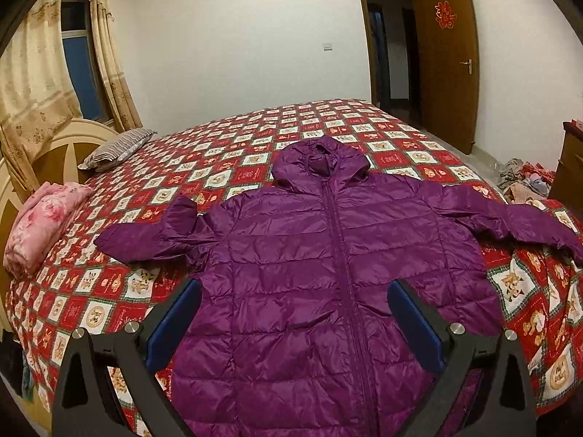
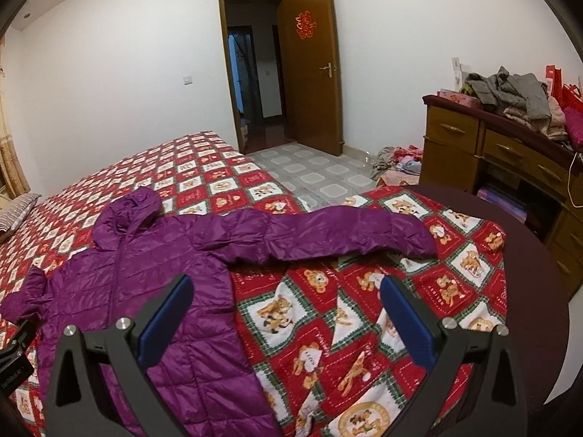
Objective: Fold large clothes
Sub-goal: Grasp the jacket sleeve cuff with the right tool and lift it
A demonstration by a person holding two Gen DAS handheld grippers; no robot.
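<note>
A purple hooded puffer jacket (image 1: 328, 255) lies flat, front up and zipped, on the red patterned bedspread (image 1: 226, 153). Its sleeves spread out to both sides and its hood (image 1: 320, 160) points away. My left gripper (image 1: 293, 291) is open and empty, hovering above the jacket's lower body. In the right wrist view the jacket (image 2: 153, 273) lies at the left, with its right sleeve (image 2: 346, 233) stretched across the bedspread (image 2: 328, 327). My right gripper (image 2: 286, 291) is open and empty, above the jacket's side edge, short of that sleeve.
A pink folded blanket (image 1: 43, 225) and a striped pillow (image 1: 116, 149) lie by the headboard. A wooden dresser (image 2: 510, 156) piled with clothes stands at the right. Clothes lie on the tiled floor (image 2: 397, 164) near the open door (image 2: 309, 69).
</note>
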